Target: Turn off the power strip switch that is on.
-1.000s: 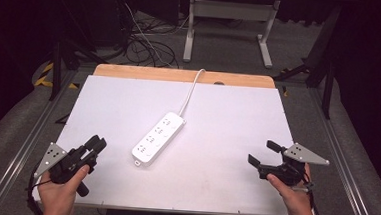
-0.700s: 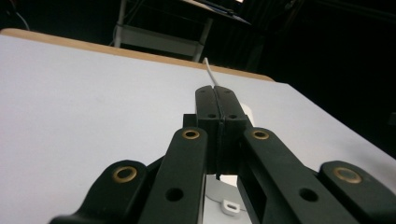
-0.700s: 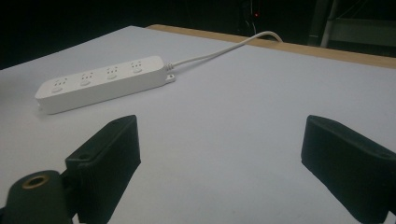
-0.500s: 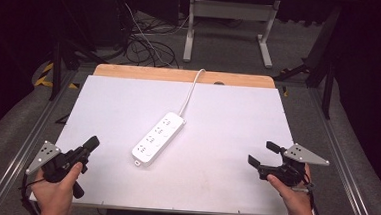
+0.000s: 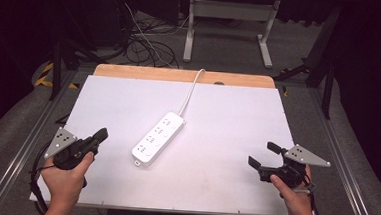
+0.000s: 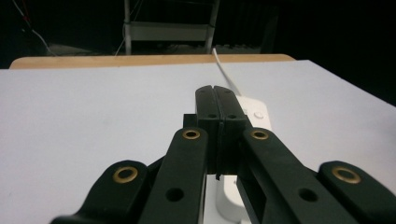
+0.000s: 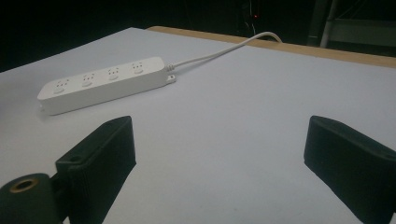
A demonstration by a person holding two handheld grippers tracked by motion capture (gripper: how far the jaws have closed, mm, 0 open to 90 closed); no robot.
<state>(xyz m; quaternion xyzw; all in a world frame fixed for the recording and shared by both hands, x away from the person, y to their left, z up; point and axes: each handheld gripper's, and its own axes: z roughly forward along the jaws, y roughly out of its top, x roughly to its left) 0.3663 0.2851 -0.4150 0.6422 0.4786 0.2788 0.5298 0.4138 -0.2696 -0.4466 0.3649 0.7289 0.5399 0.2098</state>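
Now my left gripper [image 5: 101, 133], jaws clenched on nothing, points at the power strip [image 5: 158, 139] mid-table, my right gripper [image 5: 265, 155] waits released, so next I must approach it.

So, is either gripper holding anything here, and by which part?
Nothing is held. The left gripper is shut on itself, the right gripper open; the white plastic power strip lies untouched.
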